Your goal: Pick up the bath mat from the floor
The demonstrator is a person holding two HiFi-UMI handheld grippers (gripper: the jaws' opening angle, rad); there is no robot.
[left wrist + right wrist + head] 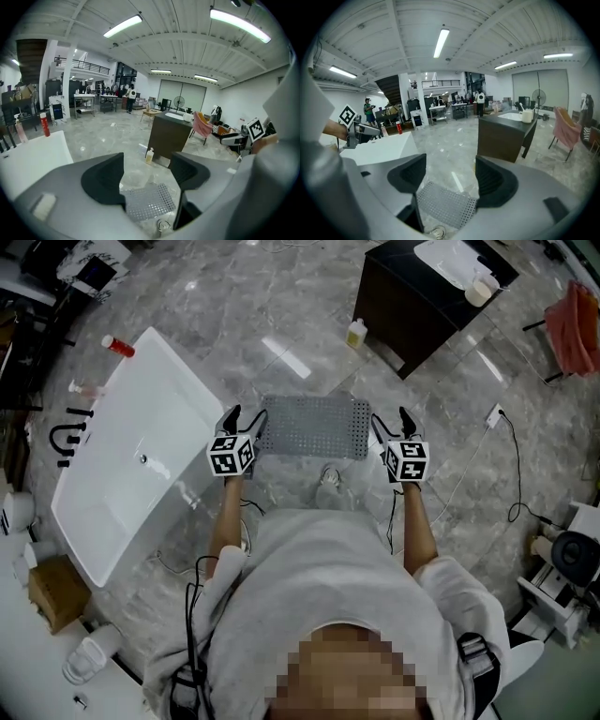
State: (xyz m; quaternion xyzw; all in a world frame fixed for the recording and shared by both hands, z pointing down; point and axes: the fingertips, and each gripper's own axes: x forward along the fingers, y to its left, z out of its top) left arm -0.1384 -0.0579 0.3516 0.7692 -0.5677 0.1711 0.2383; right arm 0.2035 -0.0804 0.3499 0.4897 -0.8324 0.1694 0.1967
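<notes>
The bath mat [314, 427] is a grey perforated rectangle lying flat on the marble floor in front of the person's feet. My left gripper [244, 418] is held over the mat's left end, and my right gripper [391, 420] over its right end. Both are well above the floor. In the left gripper view the mat [147, 201] shows low between the open jaws of the left gripper [146, 173]. The right gripper view shows the same: the mat [445, 204] lies far below the right gripper [450, 176]. Nothing sits between either pair of pads.
A white bathtub [131, 456] stands at the left, with a red-capped bottle [118, 346] on its far corner. A dark cabinet [422, 296] is at the back right, and a yellow bottle [356, 333] stands beside it. A floor drain [330, 476] lies just before the mat. A socket and cable [497, 415] lie to the right.
</notes>
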